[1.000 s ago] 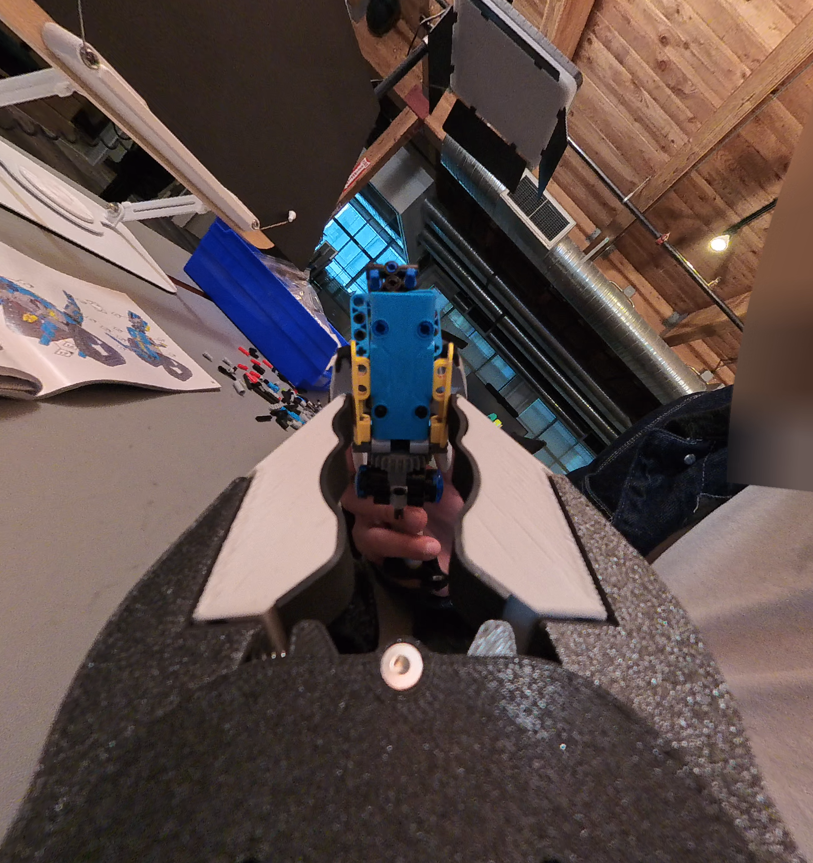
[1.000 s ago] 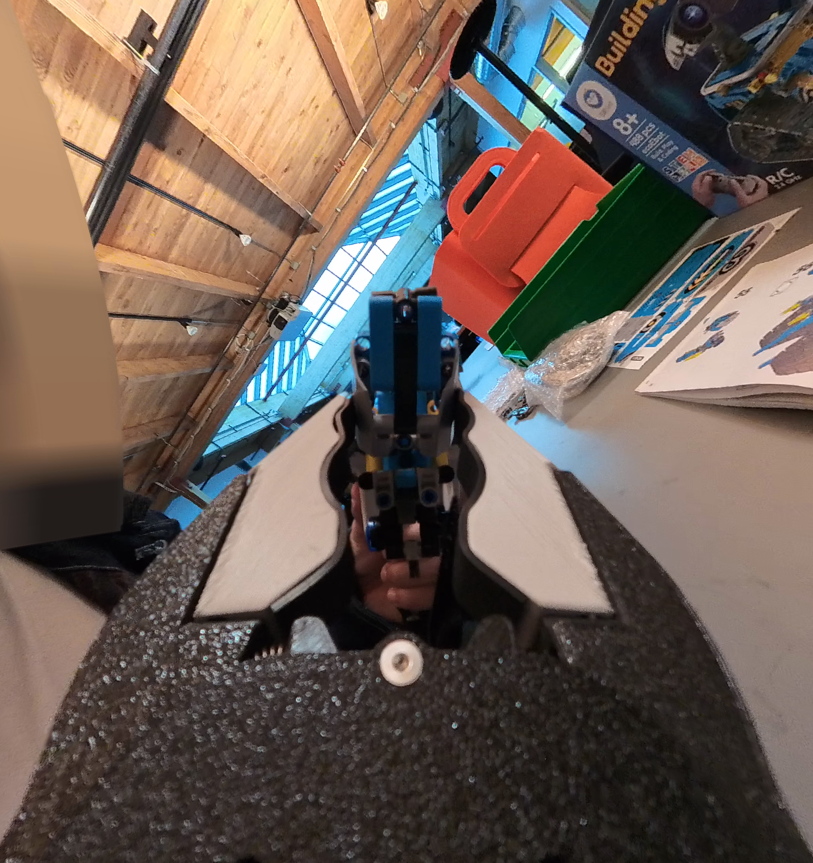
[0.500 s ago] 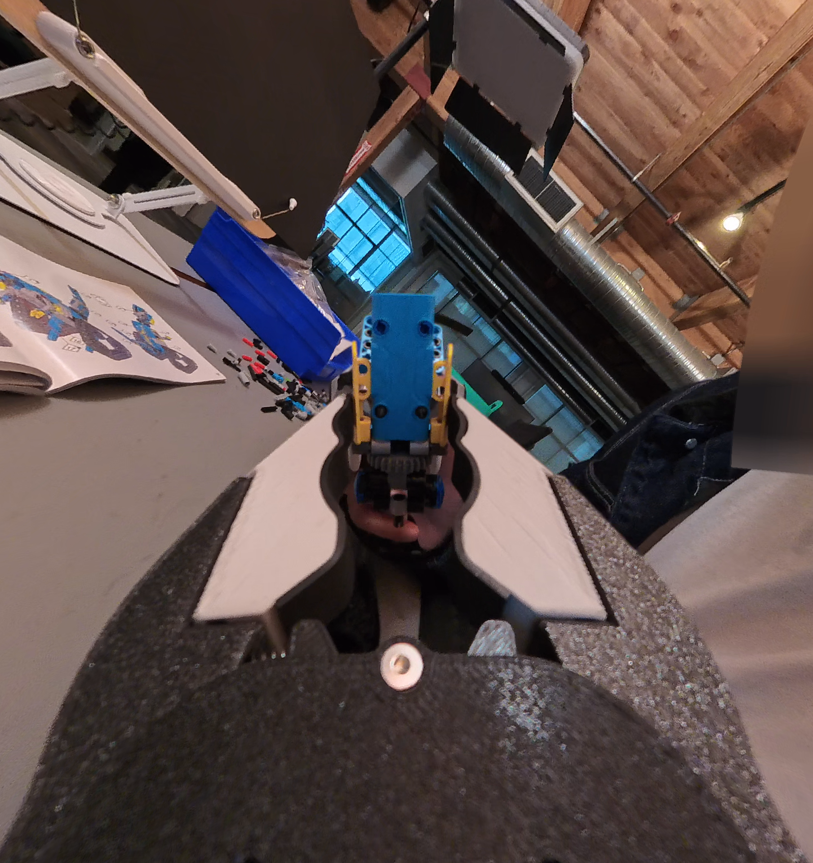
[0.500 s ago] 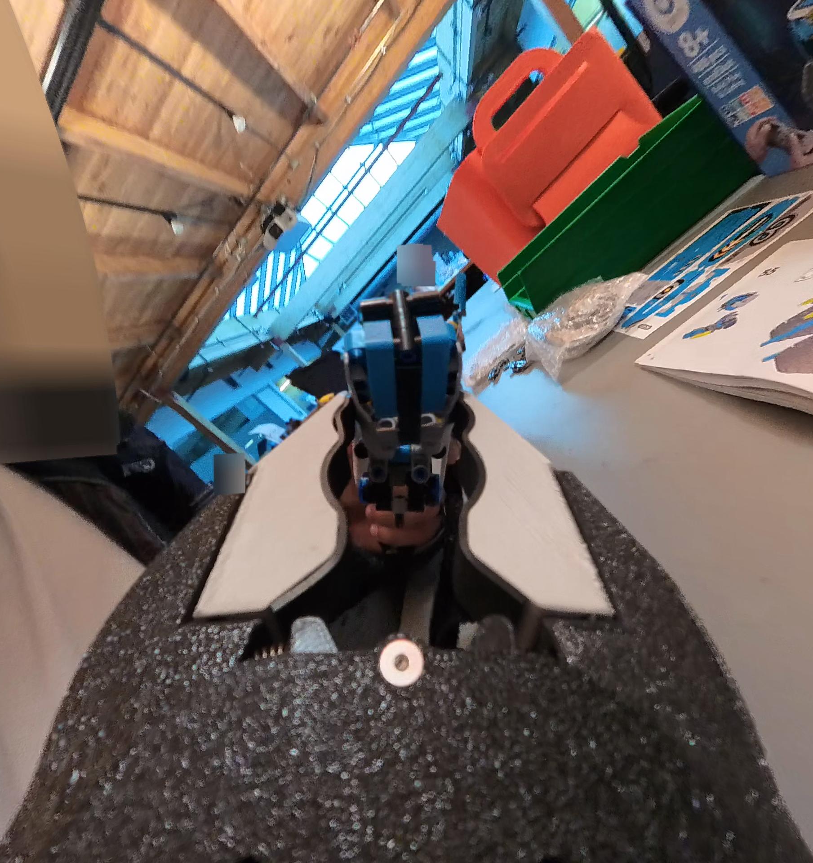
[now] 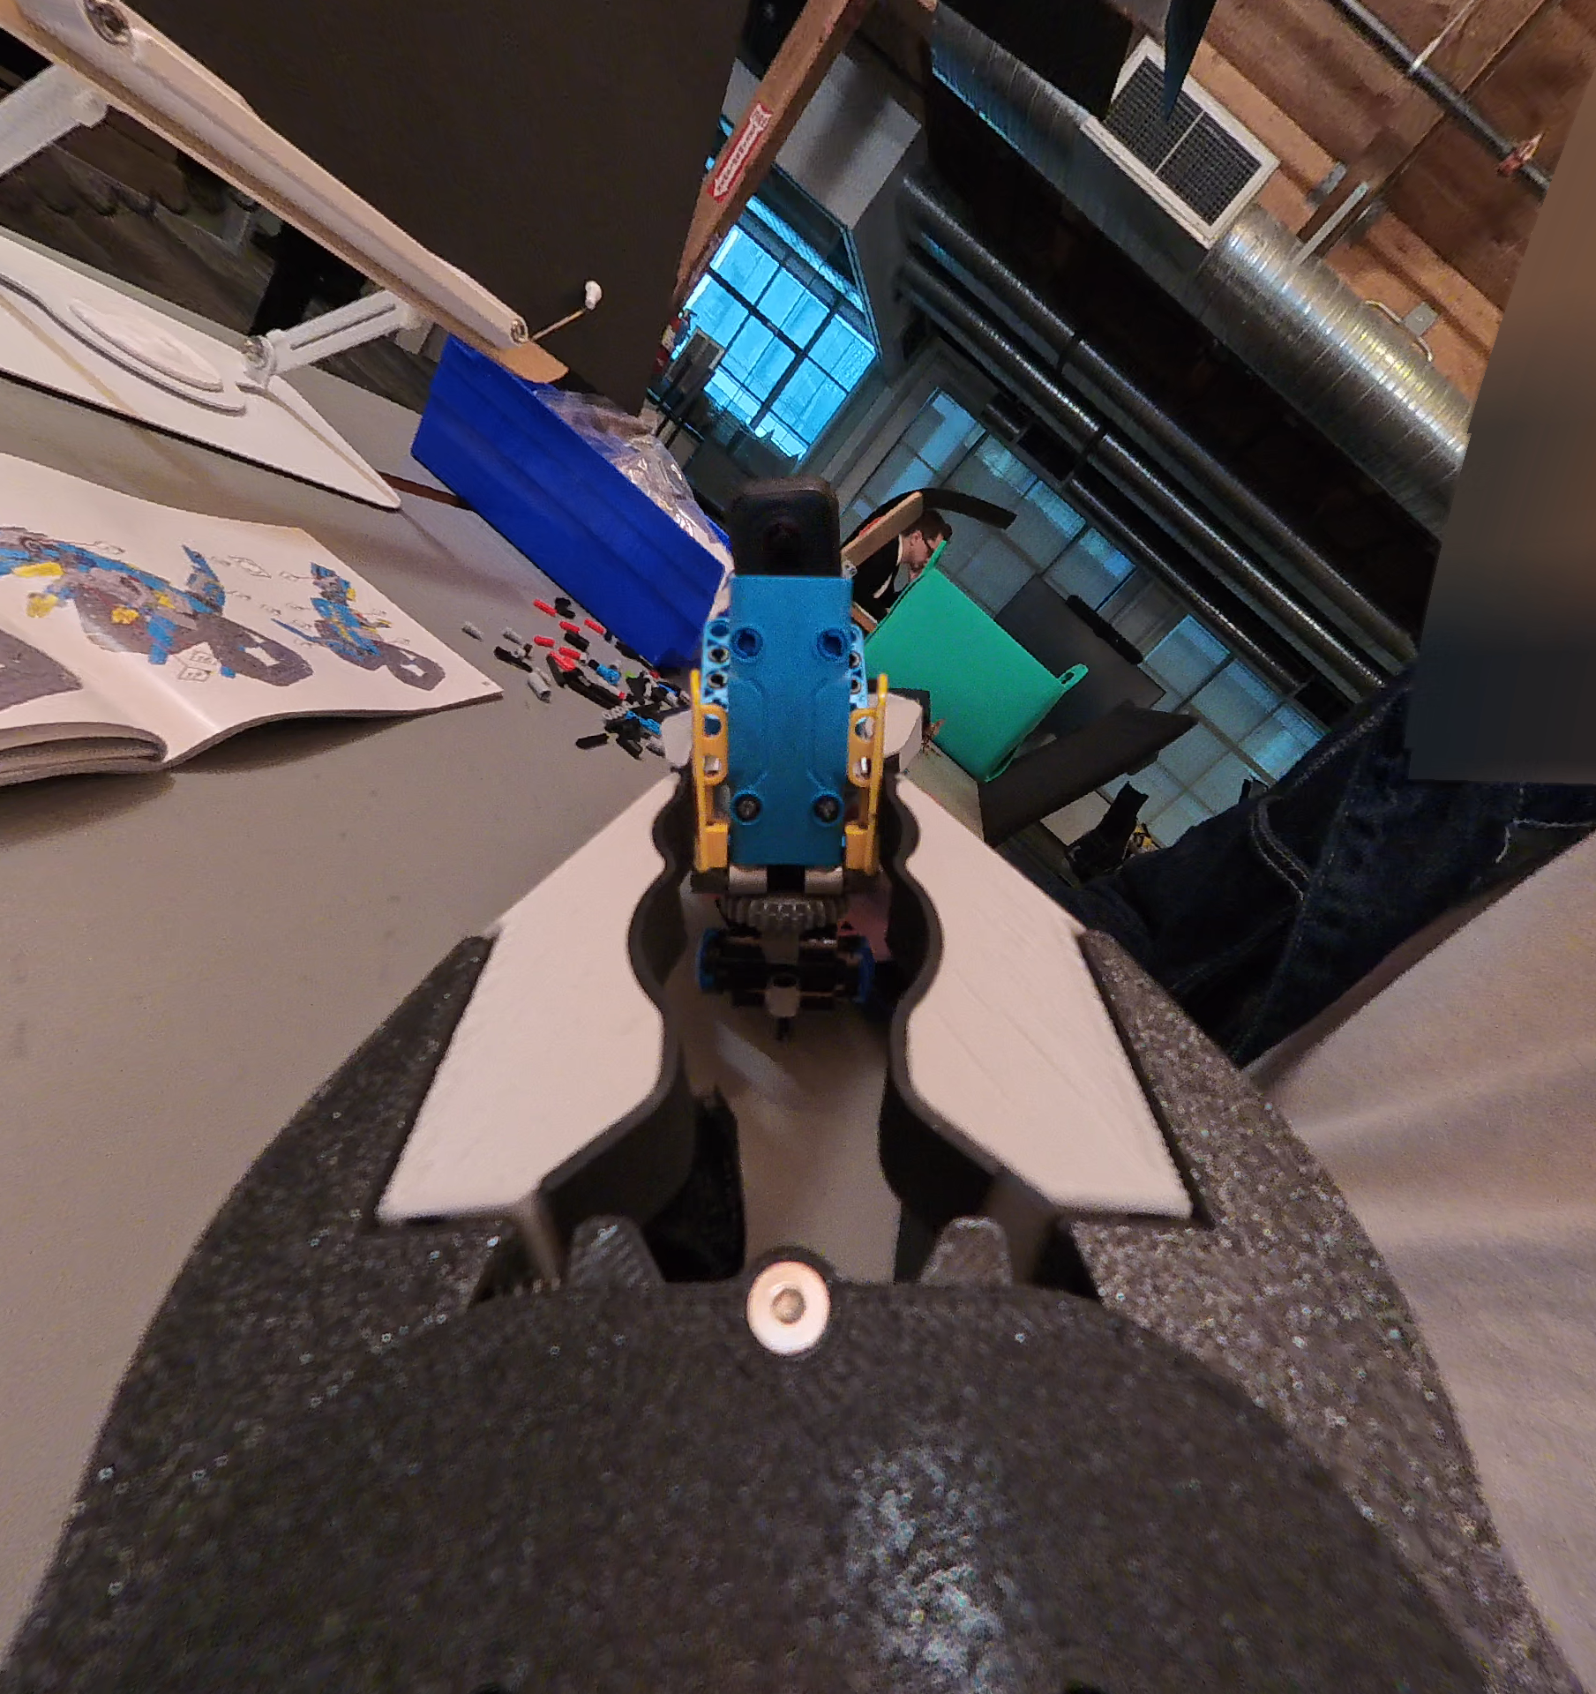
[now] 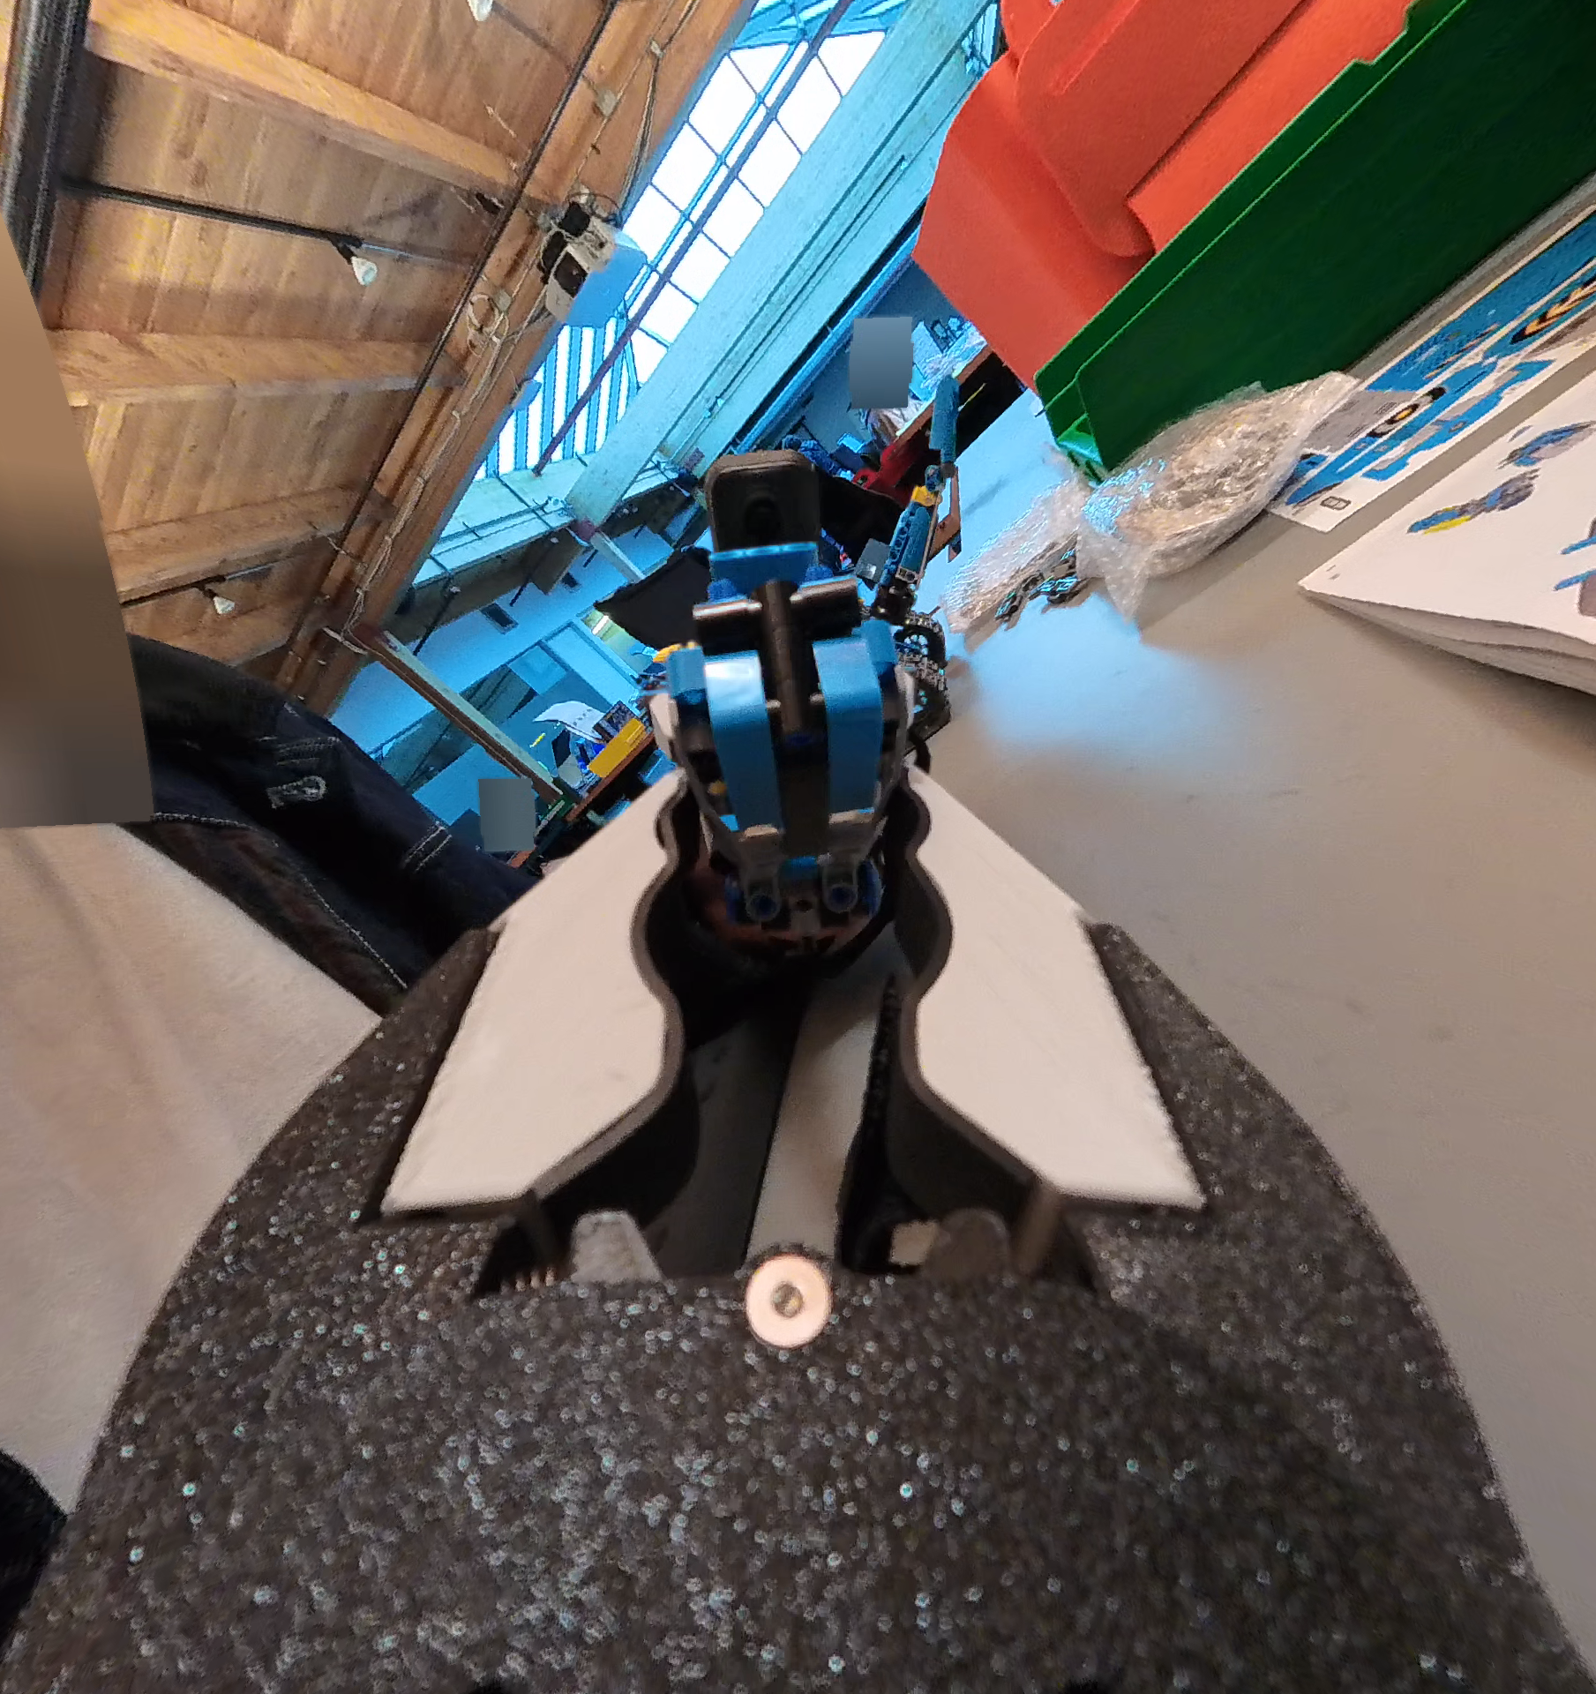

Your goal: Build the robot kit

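Left wrist view: the left gripper (image 5: 787, 807) clamps a blue brick model (image 5: 783, 733) at 12 o'clock; an open booklet (image 5: 180, 642) lies at 10 o'clock beside loose pieces (image 5: 592, 678) and a blue bin (image 5: 565, 513).

Right wrist view: the right gripper (image 6: 789, 807) pinches the same brick model (image 6: 780, 733) at 12 o'clock; a green bin (image 6: 1325, 257) and plastic bag (image 6: 1179, 495) sit at 2 o'clock.

Blue brick model (image 5: 783, 724) with 2 yellow side beams; pale grey tongs (image 5: 787, 807) on speckled black foam; grey tabletop (image 5: 180, 917); blue bin (image 5: 556, 513); green bin (image 6: 1325, 266); orange case (image 6: 1096, 119).
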A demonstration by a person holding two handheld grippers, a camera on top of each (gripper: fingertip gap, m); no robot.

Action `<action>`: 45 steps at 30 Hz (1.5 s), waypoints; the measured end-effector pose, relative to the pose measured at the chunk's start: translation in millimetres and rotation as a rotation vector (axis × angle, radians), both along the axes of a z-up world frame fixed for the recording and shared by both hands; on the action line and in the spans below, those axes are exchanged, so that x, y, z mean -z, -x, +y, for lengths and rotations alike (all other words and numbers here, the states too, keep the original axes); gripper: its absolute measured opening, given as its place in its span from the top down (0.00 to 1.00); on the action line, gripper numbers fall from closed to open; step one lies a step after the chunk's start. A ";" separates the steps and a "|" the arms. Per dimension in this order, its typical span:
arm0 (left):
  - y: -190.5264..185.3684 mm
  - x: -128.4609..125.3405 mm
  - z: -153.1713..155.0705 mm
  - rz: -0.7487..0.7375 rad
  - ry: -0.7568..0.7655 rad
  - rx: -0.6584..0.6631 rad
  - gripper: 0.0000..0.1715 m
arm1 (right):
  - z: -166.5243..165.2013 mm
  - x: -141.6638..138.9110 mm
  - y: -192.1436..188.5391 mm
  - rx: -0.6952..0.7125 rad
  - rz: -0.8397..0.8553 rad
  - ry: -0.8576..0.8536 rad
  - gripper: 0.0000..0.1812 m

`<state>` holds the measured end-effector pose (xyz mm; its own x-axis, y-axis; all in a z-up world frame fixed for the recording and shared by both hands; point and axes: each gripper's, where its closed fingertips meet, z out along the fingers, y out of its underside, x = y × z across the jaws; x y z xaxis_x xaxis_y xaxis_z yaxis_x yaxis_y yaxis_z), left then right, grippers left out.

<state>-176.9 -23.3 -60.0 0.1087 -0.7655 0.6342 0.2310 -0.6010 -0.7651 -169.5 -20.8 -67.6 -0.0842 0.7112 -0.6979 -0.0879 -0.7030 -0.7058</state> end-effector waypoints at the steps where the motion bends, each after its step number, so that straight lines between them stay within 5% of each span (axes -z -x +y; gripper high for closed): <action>1: -0.6 -0.1 -1.2 0.002 -0.006 0.006 0.77 | -1.3 0.0 -0.3 -0.005 0.002 -0.001 0.77; 26: -20.0 24.7 -13.6 0.149 0.009 0.088 0.77 | 0.6 4.4 -1.6 -0.002 -0.079 -0.043 0.78; 33: -26.8 39.9 -15.0 0.251 -0.002 0.087 0.75 | -6.5 23.2 -13.2 -0.094 -0.248 -0.105 0.78; 38: -21.9 31.0 -11.5 0.186 0.019 0.074 0.73 | -10.2 33.2 -19.6 -0.141 -0.328 -0.144 0.78; 45: -24.3 27.2 -21.6 0.185 -0.030 0.115 0.82 | -27.4 31.5 -26.8 -0.239 -0.380 -0.227 0.78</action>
